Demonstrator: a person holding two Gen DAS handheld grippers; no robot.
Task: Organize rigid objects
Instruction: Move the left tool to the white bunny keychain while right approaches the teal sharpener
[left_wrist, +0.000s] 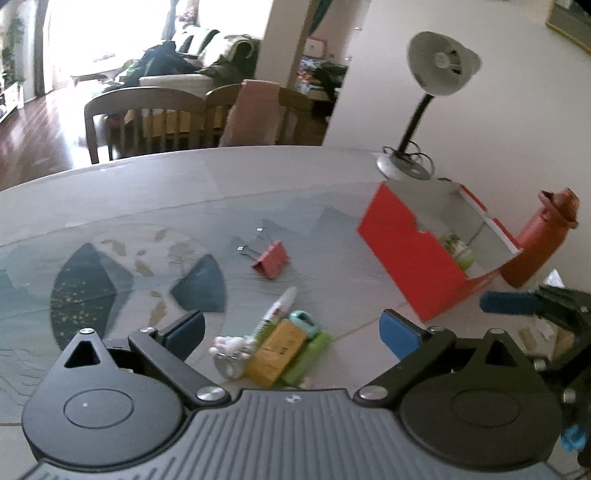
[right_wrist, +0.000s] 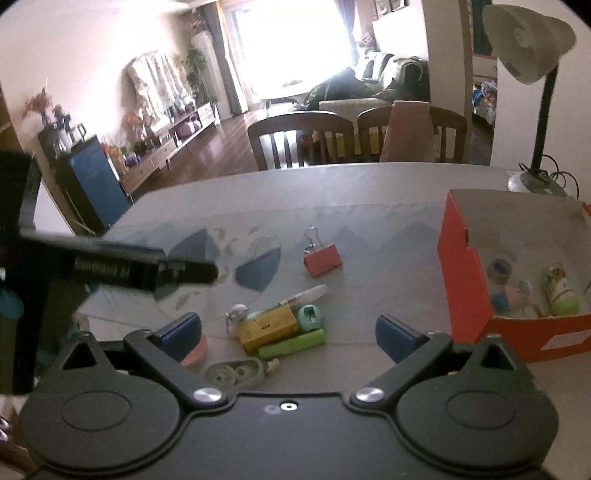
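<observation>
A pile of small items lies on the table: a yellow box (left_wrist: 276, 350) (right_wrist: 266, 328), a green tube (left_wrist: 306, 356) (right_wrist: 293, 344), a teal sharpener-like piece (left_wrist: 304, 323) (right_wrist: 310, 316), a white pen (left_wrist: 279, 308) (right_wrist: 304, 295) and a small keyring (left_wrist: 231, 354) (right_wrist: 236, 314). A red binder clip (left_wrist: 271, 259) (right_wrist: 322, 260) lies farther back. A red open box (left_wrist: 417, 254) (right_wrist: 463, 266) at the right holds several small items. My left gripper (left_wrist: 291, 332) is open just over the pile. My right gripper (right_wrist: 288, 332) is open over the same pile.
A desk lamp (left_wrist: 424, 110) (right_wrist: 535, 92) stands at the back right. A red-brown bottle (left_wrist: 539, 240) stands right of the box. A grey tape-like piece (right_wrist: 236, 373) and a pink item (right_wrist: 195, 352) lie near my right gripper. Chairs (right_wrist: 303, 140) stand behind the table.
</observation>
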